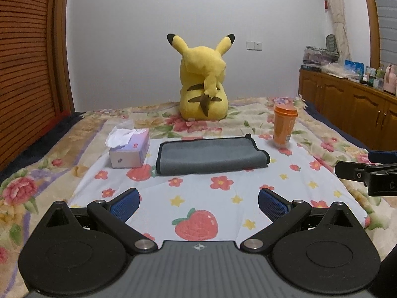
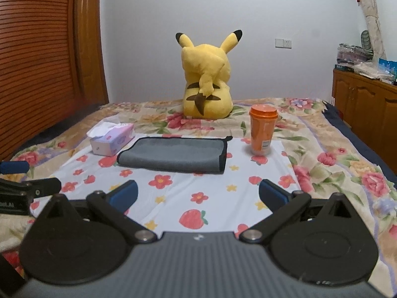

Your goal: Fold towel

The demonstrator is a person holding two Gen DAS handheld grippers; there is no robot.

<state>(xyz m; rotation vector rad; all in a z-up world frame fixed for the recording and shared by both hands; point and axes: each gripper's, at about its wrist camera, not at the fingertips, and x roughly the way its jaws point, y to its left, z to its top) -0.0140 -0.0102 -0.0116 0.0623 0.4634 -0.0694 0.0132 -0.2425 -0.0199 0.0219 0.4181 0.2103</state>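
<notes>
A grey towel (image 1: 211, 156) with dark edging lies folded over on a white fruit-print cloth (image 1: 198, 198) on the bed; it also shows in the right wrist view (image 2: 173, 155). My left gripper (image 1: 198, 201) is open and empty, held back from the towel's near edge. My right gripper (image 2: 197, 193) is open and empty, also short of the towel. Part of the right gripper shows at the right edge of the left wrist view (image 1: 372, 171), and part of the left gripper at the left edge of the right wrist view (image 2: 22, 186).
A tissue box (image 1: 130, 149) stands left of the towel and an orange cup (image 1: 284, 126) right of it. A yellow plush toy (image 1: 203, 84) sits behind. A wooden cabinet (image 1: 352, 109) runs along the right; a slatted wooden panel (image 1: 27, 69) stands at the left.
</notes>
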